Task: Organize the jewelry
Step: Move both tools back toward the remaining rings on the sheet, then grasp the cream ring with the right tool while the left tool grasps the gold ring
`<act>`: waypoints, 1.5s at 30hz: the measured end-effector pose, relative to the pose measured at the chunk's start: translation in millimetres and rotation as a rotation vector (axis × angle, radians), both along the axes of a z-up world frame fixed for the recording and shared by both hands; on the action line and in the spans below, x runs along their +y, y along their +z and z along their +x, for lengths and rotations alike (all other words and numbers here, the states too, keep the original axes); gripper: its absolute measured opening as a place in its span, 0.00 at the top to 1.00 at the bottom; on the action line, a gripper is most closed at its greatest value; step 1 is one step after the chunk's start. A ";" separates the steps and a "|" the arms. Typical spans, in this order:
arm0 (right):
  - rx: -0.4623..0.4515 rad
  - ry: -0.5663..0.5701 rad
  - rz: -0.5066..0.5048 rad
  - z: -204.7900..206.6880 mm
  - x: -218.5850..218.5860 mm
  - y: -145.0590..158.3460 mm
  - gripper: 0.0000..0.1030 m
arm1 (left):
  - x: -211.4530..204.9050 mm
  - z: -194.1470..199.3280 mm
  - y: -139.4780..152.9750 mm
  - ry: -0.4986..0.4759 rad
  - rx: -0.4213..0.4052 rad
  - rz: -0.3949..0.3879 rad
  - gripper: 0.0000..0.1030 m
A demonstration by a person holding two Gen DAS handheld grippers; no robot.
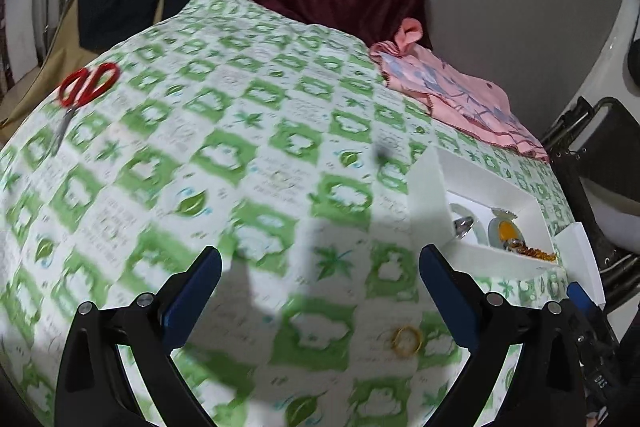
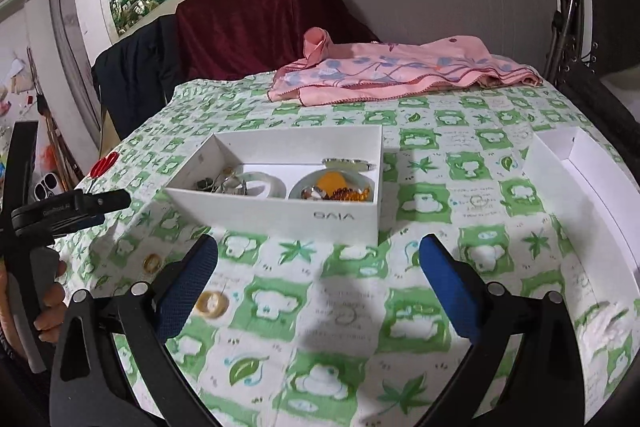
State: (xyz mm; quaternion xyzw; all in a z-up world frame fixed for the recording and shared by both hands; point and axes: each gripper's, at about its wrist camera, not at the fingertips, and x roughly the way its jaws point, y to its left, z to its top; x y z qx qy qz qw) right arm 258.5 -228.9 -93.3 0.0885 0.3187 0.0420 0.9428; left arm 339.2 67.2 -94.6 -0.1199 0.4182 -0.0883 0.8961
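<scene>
A white box (image 2: 280, 217) stands on the table and holds jewelry: a pale jade bangle (image 2: 262, 183), an amber pendant (image 2: 335, 182) and amber beads (image 2: 348, 194). Two gold rings lie loose on the cloth, a small ring (image 2: 152, 262) and a bigger ring (image 2: 212, 303). My right gripper (image 2: 320, 287) hovers open in front of the box with nothing between its blue pads. My left gripper (image 1: 320, 291) is open too, above bare cloth, with a gold ring (image 1: 406, 339) low beside its right finger. The box (image 1: 424, 195) lies to its right.
The box's lid (image 2: 580, 187) lies open side up at the right. A pink cloth (image 2: 400, 75) is bunched at the table's far edge. Red-handled scissors (image 1: 88, 85) lie far left. A hand (image 2: 50, 307) holds the left gripper (image 2: 108, 203). Dark chairs stand behind the table.
</scene>
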 end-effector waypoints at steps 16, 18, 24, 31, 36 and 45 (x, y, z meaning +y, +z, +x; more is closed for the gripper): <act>0.176 0.029 0.188 0.0 -10.7 -29.1 0.06 | -17.4 -31.3 -25.8 -0.077 0.057 0.319 0.05; 0.180 0.034 0.184 -0.7 -10.1 -29.3 0.06 | -13.7 -33.2 -26.4 -0.084 0.058 0.307 0.05; 0.223 0.048 0.037 1.7 8.5 -28.7 0.05 | -13.3 -34.6 -26.5 -0.092 0.054 0.313 0.04; 0.206 0.227 -0.203 -5.6 64.9 -27.7 0.23 | -14.0 -34.7 -26.5 -0.091 0.055 0.316 0.04; 0.215 0.265 -0.206 -0.7 74.0 -29.0 0.35 | -13.4 -35.2 -26.5 -0.091 0.054 0.317 0.04; 0.202 0.280 -0.216 9.7 83.0 -26.4 0.79 | -12.8 -35.6 -26.7 -0.092 0.054 0.316 0.04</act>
